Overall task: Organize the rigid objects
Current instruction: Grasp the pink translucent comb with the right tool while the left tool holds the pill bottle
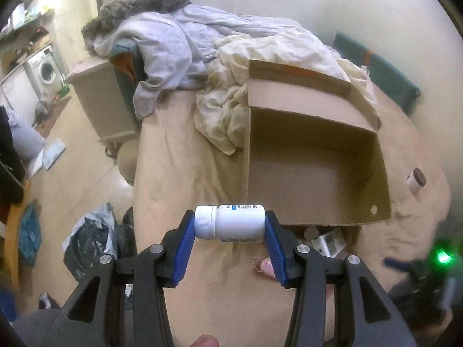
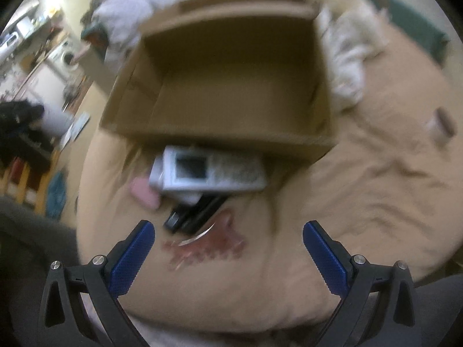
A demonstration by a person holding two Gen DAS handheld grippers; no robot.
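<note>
My left gripper [image 1: 230, 225] is shut on a white pill bottle [image 1: 231, 222], held sideways above the bed, just in front of the open cardboard box's [image 1: 379, 173] near edge. The box looks empty inside. My right gripper [image 2: 228, 231] is open and empty, hovering over small items in front of the box [image 2: 121, 98]: a white boxy item [image 2: 202, 170], a black object [image 2: 191, 217], a pink item [image 2: 143, 192] and a dark red hair claw [image 2: 214, 250]. The right wrist view is blurred.
A small jar with a brown lid [image 1: 416, 179] lies on the tan bedsheet [image 1: 185, 156] right of the box. Crumpled clothes and sheets [image 1: 225, 66] are piled behind the box. The floor at left holds bags [image 1: 89, 237] and clutter.
</note>
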